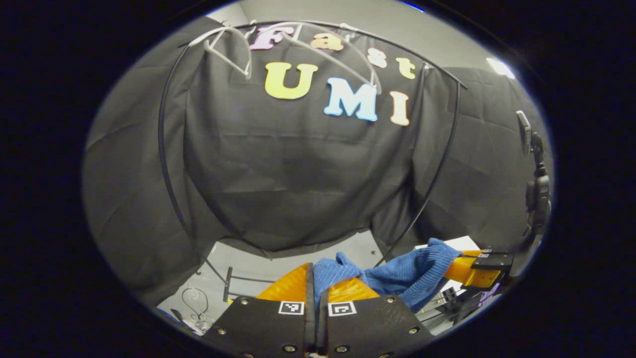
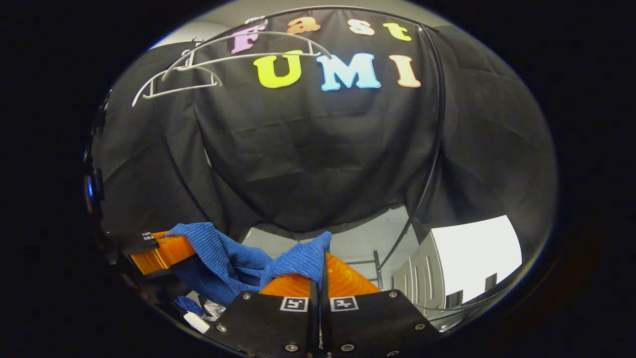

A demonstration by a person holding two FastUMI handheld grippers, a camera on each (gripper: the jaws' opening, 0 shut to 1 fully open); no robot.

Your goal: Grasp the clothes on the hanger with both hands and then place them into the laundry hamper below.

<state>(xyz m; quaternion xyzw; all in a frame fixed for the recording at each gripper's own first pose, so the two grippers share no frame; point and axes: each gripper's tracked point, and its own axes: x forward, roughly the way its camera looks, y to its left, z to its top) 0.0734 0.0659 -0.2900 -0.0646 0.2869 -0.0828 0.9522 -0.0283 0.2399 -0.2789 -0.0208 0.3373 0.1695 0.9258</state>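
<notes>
With the blue ribbed garment (image 1: 397,276) off the white hangers (image 2: 208,64), gripping it in both clenched tongs, left (image 1: 315,286) and right (image 2: 320,278); hamper drop remaining.

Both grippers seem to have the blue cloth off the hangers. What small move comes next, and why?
Probably lower both together. The left gripper and right gripper each pinch the blue cloth, which stretches between them, well below the bare hangers. The hamper isn't visible, so aim can't be judged.

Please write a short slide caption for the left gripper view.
Left gripper and right gripper pinch a blue cloth below empty white hangers.
</notes>
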